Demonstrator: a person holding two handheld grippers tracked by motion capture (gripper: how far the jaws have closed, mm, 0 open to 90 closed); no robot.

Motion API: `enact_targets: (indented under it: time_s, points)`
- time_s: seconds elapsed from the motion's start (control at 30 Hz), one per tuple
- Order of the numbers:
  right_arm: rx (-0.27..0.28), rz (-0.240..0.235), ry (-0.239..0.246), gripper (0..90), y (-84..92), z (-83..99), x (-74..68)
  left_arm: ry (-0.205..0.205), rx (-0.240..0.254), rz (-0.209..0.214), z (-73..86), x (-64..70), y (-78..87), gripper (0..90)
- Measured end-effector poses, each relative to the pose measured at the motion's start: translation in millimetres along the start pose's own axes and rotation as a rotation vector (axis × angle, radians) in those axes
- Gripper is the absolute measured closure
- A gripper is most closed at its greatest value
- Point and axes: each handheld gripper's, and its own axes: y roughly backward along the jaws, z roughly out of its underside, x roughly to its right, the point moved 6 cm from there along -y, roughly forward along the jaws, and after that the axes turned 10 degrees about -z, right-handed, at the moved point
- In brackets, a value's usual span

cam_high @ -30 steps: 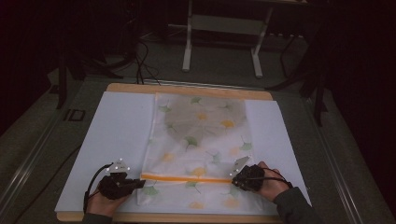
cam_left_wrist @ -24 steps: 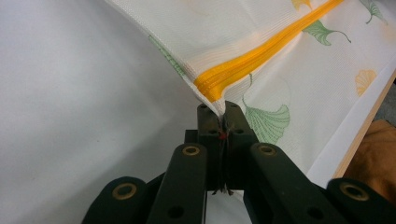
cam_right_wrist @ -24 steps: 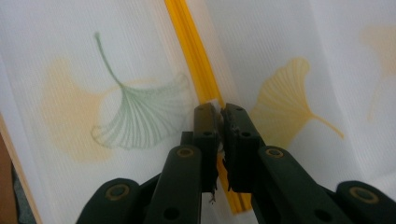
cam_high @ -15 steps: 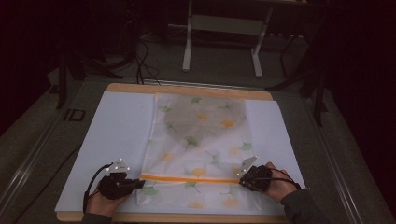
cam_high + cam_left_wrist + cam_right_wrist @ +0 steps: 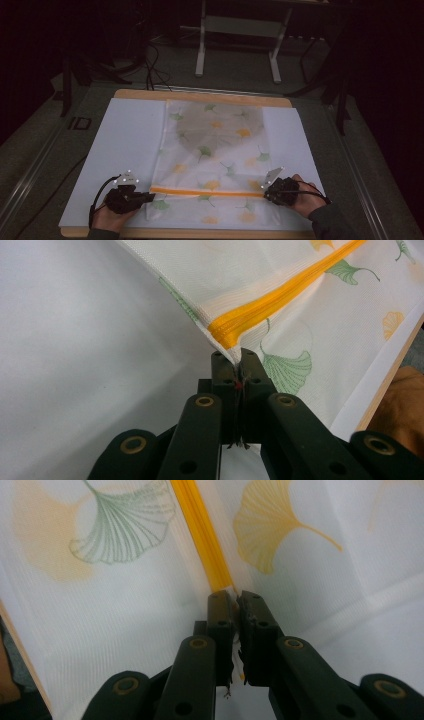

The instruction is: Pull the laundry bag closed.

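Two grippers work the near edge of the table, each clamped on one end of the orange zipper [image 5: 206,192] that runs across a printed fabric bag [image 5: 215,150]. On the near left, the left gripper [image 5: 148,197] has its jaws pinched tight on the bag's corner, right where the zipper ends, and the cloth lifts a little there. On the near right, the right gripper [image 5: 266,192] is closed just as tight on the zipper's other end, apparently on the pull, though I cannot make it out for certain. Farther off, the bag lies flat on a white sheet [image 5: 125,140], reaching to the table's far edge [image 5: 200,95]. It looks like the zipper-sliding step: next, the right hand should draw along the orange line while the left anchors the corner.
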Motion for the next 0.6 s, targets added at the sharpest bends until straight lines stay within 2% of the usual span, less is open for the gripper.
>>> enact_targets:
  time_s: [0.3,0.6]
  points:
    - [-0.01,-0.002,-0.014,84.3,3.7,8.2,1.9,0.002,-0.001,0.007,0.8,0.6,-0.3,88.4]
    - [0.008,-0.012,-0.025,84.3,7.2,12.1,2.7,0.006,-0.011,0.012,2.2,1.3,-1.9,88.3]
